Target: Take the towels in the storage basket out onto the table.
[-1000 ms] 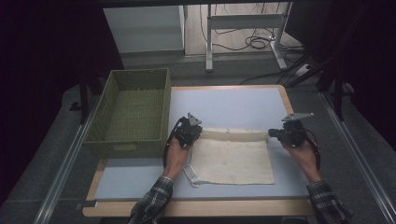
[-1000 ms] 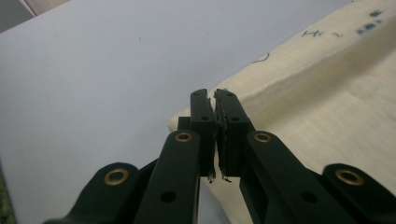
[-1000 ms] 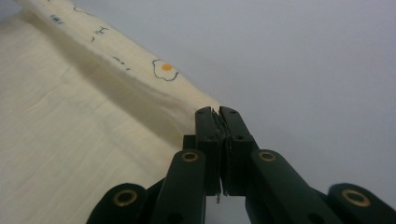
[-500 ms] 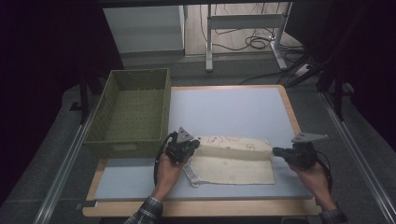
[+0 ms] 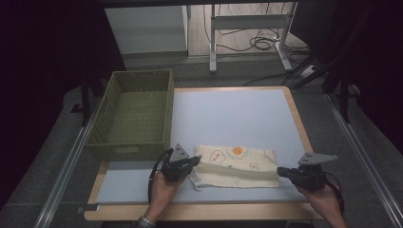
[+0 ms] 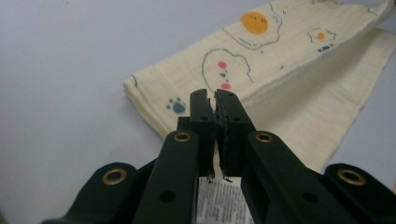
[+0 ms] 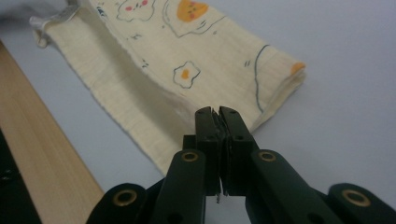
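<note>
- The left gripper [image 5: 191,163] sits low over the table [image 5: 228,114], forearm coming up from the near edge, jaws pointing across toward the right gripper [image 5: 283,172]. Its jaws are pressed together on the left end of the cloth [image 5: 236,166]; a white care label shows just beneath them in the left gripper view.
- The right gripper is held level by the right hand [image 5: 324,198], jaws aimed back toward the left one and pinched on the cloth's right end.
- Counted: two grippers, one cloth, one green woven basket [image 5: 134,114].
- The cloth lies folded between the two grippers, its long axis running straight from one to the other, printed side with fried eggs and paw marks facing up, a plain lower layer showing along the near side.
- The basket stands beyond the left gripper, apart from the cloth.
</note>
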`<state>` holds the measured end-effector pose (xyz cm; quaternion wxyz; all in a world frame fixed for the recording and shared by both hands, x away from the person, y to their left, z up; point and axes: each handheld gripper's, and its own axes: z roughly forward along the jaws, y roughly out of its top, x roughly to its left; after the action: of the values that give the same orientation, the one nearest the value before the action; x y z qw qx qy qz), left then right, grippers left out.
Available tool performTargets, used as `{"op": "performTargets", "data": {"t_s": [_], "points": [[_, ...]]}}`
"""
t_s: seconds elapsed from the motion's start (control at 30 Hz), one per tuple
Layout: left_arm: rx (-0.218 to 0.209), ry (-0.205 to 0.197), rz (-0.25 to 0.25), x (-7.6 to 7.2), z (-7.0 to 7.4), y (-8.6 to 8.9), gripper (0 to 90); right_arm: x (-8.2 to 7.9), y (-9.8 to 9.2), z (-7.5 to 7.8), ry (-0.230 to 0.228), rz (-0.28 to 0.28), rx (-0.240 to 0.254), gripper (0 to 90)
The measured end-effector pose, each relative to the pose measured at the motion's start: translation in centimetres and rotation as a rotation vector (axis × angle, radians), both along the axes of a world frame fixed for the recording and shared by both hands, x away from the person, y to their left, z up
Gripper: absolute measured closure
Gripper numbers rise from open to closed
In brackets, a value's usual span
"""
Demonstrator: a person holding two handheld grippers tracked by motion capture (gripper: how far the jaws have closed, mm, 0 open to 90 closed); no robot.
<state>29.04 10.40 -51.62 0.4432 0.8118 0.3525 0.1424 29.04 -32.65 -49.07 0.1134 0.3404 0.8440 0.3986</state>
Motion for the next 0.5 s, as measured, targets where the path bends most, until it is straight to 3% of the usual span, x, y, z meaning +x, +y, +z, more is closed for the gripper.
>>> {"op": "performTargets", "data": {"t_s": [0.2,0.5], "points": [[0.021,0.005,-0.031,-1.4,-0.7,0.1,85.8,-0.9,0.4,-0.7,0.014,0.016,-0.009,86.9],[0.019,0.004,-0.060,-3.1,-1.0,0.4,85.9,-1.8,0.2,-1.7,0.035,0.020,-0.017,86.6]]}}
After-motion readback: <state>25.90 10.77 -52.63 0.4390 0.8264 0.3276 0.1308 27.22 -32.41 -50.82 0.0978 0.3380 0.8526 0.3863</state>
